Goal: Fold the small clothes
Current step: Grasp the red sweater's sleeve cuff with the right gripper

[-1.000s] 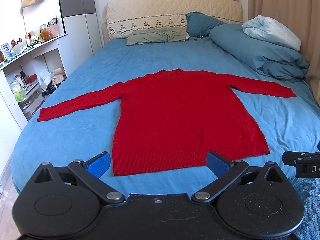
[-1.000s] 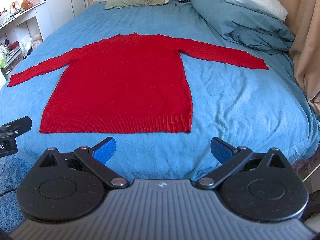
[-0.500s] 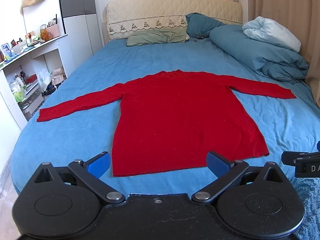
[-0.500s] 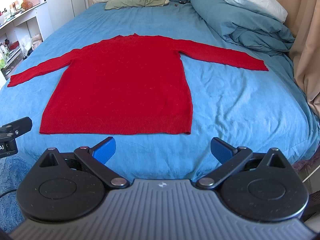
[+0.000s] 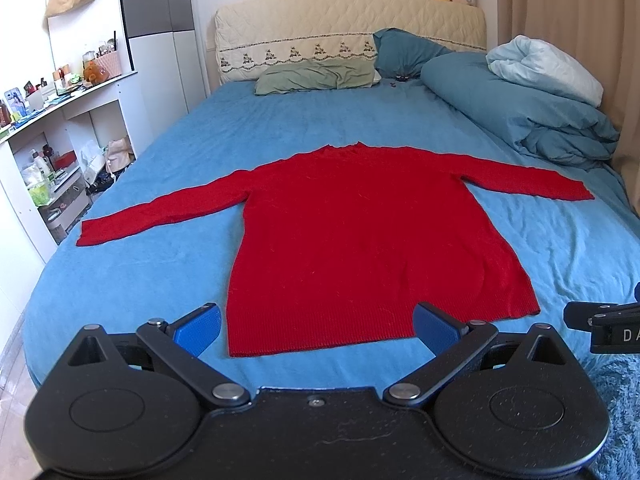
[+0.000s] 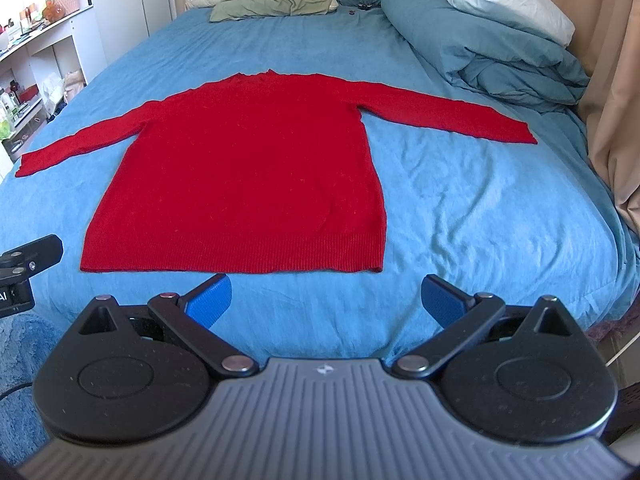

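Note:
A red long-sleeved sweater [image 5: 360,240] lies flat on the blue bed [image 5: 160,280], both sleeves spread out, hem toward me. It also shows in the right wrist view [image 6: 248,184]. My left gripper [image 5: 316,326] is open and empty, hovering near the hem's left half. My right gripper [image 6: 326,300] is open and empty, just short of the hem's right part. Each gripper's tip shows at the edge of the other's view.
A rolled blue duvet [image 5: 520,120] with a white pillow [image 5: 548,66] lies at the back right. A green pillow [image 5: 316,78] and headboard [image 5: 348,36] stand at the far end. White shelves [image 5: 48,152] stand left of the bed, a curtain [image 6: 616,100] right.
Almost nothing has changed. Both grippers stay open and hold nearly still in front of the sweater's hem.

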`<state>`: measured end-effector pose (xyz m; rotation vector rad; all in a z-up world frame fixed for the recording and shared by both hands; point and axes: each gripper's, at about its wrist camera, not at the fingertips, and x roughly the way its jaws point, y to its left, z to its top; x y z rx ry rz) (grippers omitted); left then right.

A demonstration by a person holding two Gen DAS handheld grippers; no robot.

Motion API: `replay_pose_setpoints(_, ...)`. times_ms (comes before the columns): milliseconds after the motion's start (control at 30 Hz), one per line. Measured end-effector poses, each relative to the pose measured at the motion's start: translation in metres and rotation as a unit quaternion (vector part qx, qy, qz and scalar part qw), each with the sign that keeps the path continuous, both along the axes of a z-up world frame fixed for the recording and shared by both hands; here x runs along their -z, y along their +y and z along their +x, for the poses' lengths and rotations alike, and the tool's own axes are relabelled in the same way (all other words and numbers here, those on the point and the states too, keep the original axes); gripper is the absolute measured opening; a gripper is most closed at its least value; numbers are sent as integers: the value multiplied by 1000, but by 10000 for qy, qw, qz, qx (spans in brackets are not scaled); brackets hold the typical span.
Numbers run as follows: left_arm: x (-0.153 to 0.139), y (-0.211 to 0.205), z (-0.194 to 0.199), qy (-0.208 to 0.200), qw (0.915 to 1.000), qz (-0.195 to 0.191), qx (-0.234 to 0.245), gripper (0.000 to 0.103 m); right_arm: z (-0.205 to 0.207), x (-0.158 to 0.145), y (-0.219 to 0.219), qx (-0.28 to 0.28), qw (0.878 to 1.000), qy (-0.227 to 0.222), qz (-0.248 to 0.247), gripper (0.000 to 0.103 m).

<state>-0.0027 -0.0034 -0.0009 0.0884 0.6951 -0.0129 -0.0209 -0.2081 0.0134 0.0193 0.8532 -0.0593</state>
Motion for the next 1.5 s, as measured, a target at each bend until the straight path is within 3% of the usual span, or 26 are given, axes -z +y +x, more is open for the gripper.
replay_pose_setpoints(167, -6, -2, 7, 45, 10000, -73, 36, 103, 6, -4, -3, 48, 10000, -18, -1, 103)
replay_pose_setpoints(333, -28, -12, 45, -175, 9997, -97, 162, 103, 31, -23, -23, 272, 9994, -194, -68, 103)
replay_pose_setpoints(567, -63, -47, 141, -724, 9958, 57, 556, 103, 102, -54, -91, 754, 9951, -638, 27, 103)
replay_pose_setpoints(733, -60, -82, 230, -588, 9937, -230, 925, 103, 171, -48, -148, 1167, 9909, -666, 49, 103)
replay_pose_setpoints(900, -26, -123, 319, -138, 9906, -568, 1234, 103, 235, -8, -209, 1774, 9815, -666, 274, 103)
replay_pose_setpoints(1167, 66, -186, 449, 345, 9899, -547, 1258, 103, 316, 107, -296, 2670, 9604, -589, 534, 103)
replay_pose_setpoints(1333, 115, -204, 503, 777, 9871, -702, 1215, 103, 345, 166, -339, 3188, 9405, -760, 900, 103)
replay_pose_setpoints(1500, 140, -223, 528, 1205, 9826, -773, 1187, 103, 362, 190, -377, 3684, 9167, -939, 1231, 88)
